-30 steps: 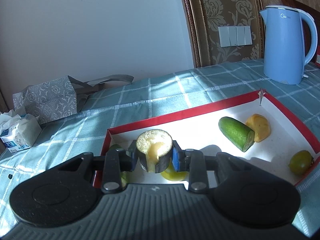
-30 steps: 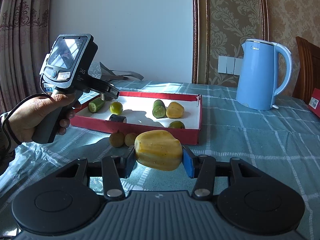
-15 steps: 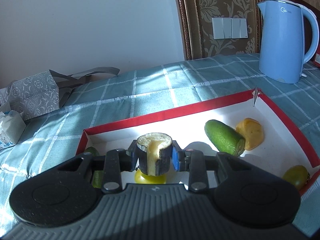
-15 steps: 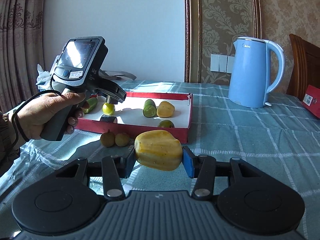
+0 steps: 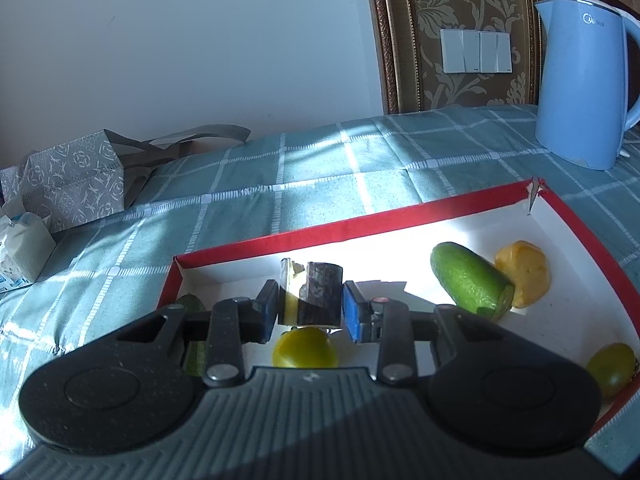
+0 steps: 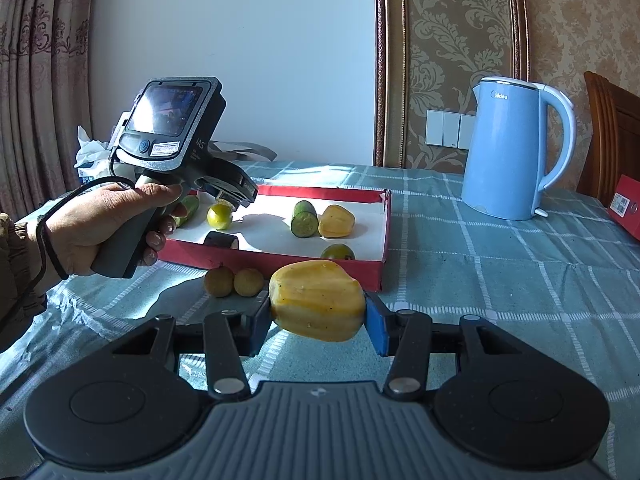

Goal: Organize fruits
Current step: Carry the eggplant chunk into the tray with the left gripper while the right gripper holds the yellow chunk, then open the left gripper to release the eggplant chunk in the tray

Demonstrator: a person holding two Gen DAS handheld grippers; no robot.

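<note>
1. Gripping a dark-skinned chunk [image 5: 320, 292], the left gripper [image 5: 311, 312] has its pads drawn in narrow against the chunk's two sides, inside the red-rimmed tray [image 5: 360, 224].
2. A second ago the chunk's pale yellow cut face pointed up at the camera. Now it has turned between the pads, so the dark skin faces the camera and only a sliver of yellow shows at its left edge.
3. The left gripper has travelled further over the tray: the yellow-green lime [image 5: 304, 348], earlier half hidden behind the chunk, now sits directly below it.
4. The cut cucumber [image 5: 468, 280] and the yellow piece [image 5: 524, 272] touching it lie to the right in the tray, as before, with a second lime [image 5: 612, 364] near the right wall.
5. In the right wrist view the person's hand [image 6: 100, 232] has carried the left gripper closer over the tray's left end. Another dark chunk [image 6: 221, 240] lies by the tray's near wall.
6. The right gripper [image 6: 316, 320] is unchanged: its jaws stand partly open, clamped on a large yellow chunk [image 6: 316, 300] held above the checked cloth in front of the tray.
7. Two small brown fruits [image 6: 219, 281] rest on the cloth just outside the tray.
</note>
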